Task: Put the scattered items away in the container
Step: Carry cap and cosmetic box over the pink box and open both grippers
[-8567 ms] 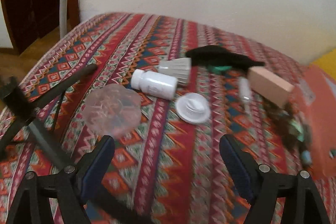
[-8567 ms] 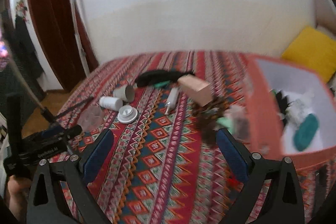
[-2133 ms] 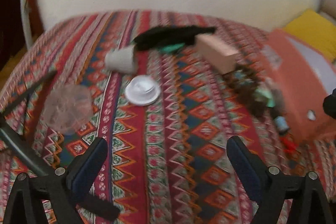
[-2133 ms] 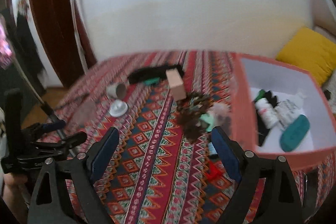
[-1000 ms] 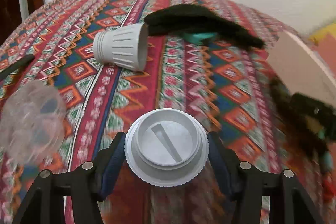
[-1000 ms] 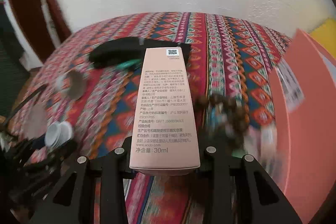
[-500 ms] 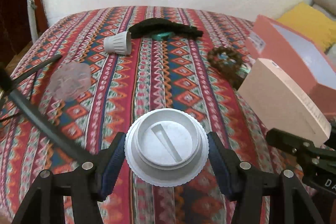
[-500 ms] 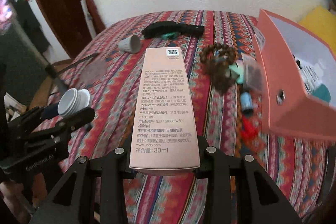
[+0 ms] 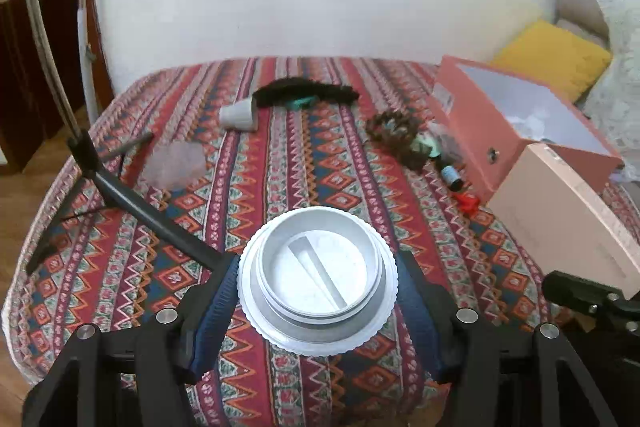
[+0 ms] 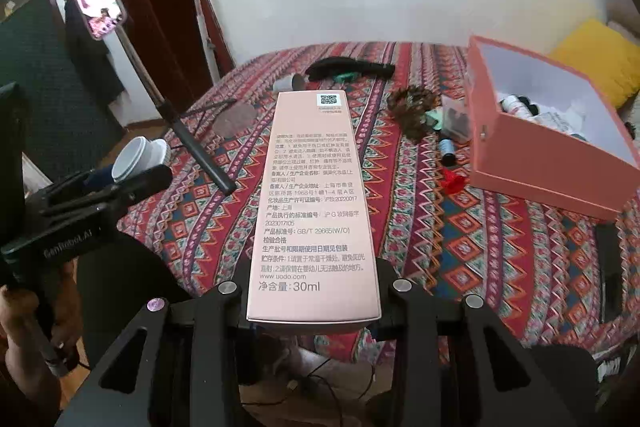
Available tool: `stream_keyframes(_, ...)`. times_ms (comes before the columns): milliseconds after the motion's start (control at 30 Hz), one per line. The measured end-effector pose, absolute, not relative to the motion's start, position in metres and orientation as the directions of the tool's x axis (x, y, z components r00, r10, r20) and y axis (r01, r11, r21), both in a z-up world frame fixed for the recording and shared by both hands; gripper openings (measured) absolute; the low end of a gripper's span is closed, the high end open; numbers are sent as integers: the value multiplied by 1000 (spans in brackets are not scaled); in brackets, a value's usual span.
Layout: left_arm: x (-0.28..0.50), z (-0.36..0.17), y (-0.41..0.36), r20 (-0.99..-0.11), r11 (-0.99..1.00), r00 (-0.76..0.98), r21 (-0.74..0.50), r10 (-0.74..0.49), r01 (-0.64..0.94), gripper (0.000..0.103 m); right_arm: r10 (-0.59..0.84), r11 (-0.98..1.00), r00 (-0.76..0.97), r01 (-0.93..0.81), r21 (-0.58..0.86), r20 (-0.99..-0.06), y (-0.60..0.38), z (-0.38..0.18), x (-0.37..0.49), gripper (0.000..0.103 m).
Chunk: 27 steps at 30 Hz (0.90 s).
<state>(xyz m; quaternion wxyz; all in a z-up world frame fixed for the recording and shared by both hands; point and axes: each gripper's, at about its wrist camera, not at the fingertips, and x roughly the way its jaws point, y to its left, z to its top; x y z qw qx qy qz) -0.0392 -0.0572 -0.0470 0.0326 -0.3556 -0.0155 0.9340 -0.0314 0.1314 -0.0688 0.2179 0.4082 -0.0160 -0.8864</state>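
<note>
My left gripper [image 9: 318, 285] is shut on a round white lid [image 9: 318, 277], held above the near edge of the patterned bed [image 9: 280, 167]. In the right wrist view my right gripper [image 10: 314, 293] is shut on a long pink carton [image 10: 314, 195] with printed text. That carton [image 9: 568, 223] also shows at the right edge of the left wrist view. The left gripper [image 10: 124, 175] with the lid shows at the left of the right wrist view. The open pink box [image 10: 560, 151] sits on the bed's right side with bottles inside; it appears as the pink box [image 9: 480, 131] in the left wrist view too.
On the bed lie a white ribbed cup [image 9: 239, 115], a black cloth [image 9: 306, 93], a brown bead string [image 9: 394, 135], a small blue bottle [image 9: 451, 174], a red scrap [image 9: 468, 202] and a clear round dish [image 9: 175, 165]. A black tripod leg [image 9: 132, 199] crosses the left. A yellow cushion [image 9: 554, 57] lies behind the box.
Both grippers have pulled back and risen from the bed with the lid and the carton, so more of the bed and the pink box shows.
</note>
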Motion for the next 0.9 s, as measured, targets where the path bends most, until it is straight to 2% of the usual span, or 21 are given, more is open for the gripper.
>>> stream_keyframes(467,-20,14,23,-556,-963,-801,2,224,-271,65,-310,-950,-732,257,175,-607,202,-8,39,39)
stream_keyframes(900,-69,69,116,-456,-888,-802,52,385,-456,65,-163,-984,-827,100,145,-537,279,29,14,39)
